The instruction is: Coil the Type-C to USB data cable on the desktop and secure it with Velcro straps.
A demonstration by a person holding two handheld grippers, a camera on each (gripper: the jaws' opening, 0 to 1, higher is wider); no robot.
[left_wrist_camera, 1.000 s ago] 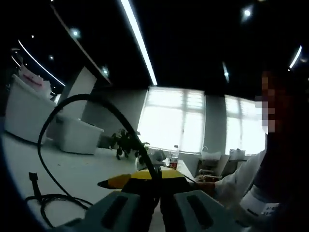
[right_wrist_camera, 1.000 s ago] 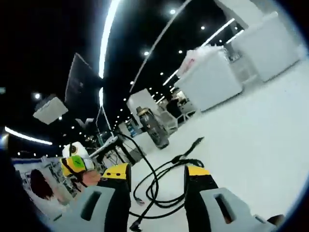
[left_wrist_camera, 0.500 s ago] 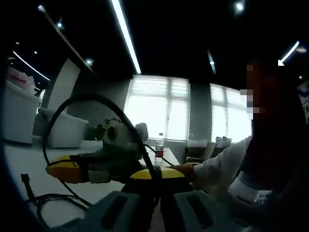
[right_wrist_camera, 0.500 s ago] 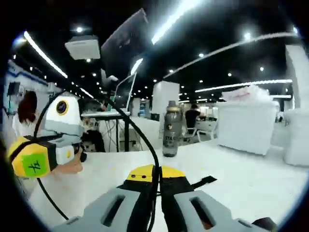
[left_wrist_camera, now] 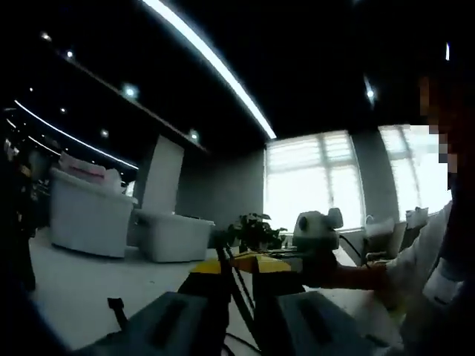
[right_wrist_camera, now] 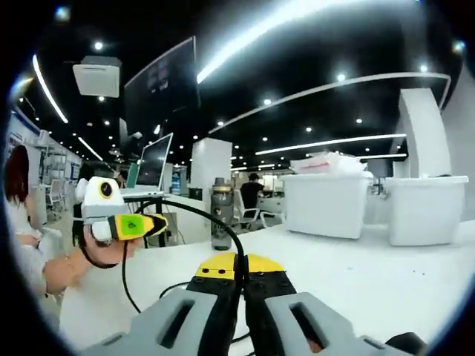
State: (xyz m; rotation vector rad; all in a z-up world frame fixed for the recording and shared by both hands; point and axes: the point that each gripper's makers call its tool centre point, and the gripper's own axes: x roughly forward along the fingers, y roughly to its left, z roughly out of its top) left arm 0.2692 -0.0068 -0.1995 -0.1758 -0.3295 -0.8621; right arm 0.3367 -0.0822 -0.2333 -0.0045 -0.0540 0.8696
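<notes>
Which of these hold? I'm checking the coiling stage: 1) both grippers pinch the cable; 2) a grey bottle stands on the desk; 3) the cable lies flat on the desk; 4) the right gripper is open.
1) True: the left gripper and right gripper are both shut on the thin black cable.
2) True: the grey drinking bottle stands upright on the white desk.
3) False: it arcs up between the grippers.
4) False: its jaws are closed on the cable.

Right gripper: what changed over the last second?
The right gripper, open over the cable a second ago, closed on it within half a second and holds it raised off the table. The left gripper stayed shut on the cable throughout.
</notes>
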